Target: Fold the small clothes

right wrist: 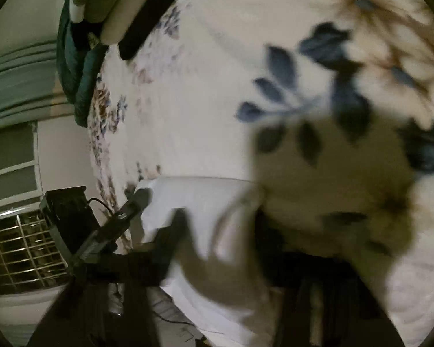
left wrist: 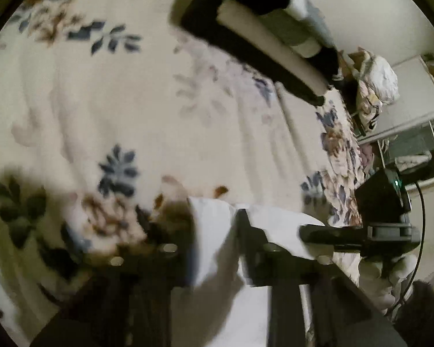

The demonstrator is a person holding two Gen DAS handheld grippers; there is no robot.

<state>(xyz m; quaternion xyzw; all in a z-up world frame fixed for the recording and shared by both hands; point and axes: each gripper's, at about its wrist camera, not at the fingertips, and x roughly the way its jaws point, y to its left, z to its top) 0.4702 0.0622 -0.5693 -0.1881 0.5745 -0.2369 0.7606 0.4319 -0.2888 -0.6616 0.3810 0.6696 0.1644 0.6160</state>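
Observation:
A white garment [left wrist: 217, 260] hangs between the fingers of my left gripper [left wrist: 214, 248], which is shut on it above a floral bedspread [left wrist: 159, 110]. The other gripper [left wrist: 361, 234] shows at the right in the left wrist view, holding the same cloth. In the right wrist view my right gripper [right wrist: 217, 231] is shut on the white garment [right wrist: 205, 202], with the left gripper [right wrist: 121, 219] at its left on the cloth's edge. Both views are blurred.
A stack of folded clothes, white, green and black [left wrist: 263, 29], lies on the bed's far side; it also shows in the right wrist view [right wrist: 121, 5]. A wardrobe [left wrist: 413, 133] and a window with a grille [right wrist: 23, 245] stand beyond the bed.

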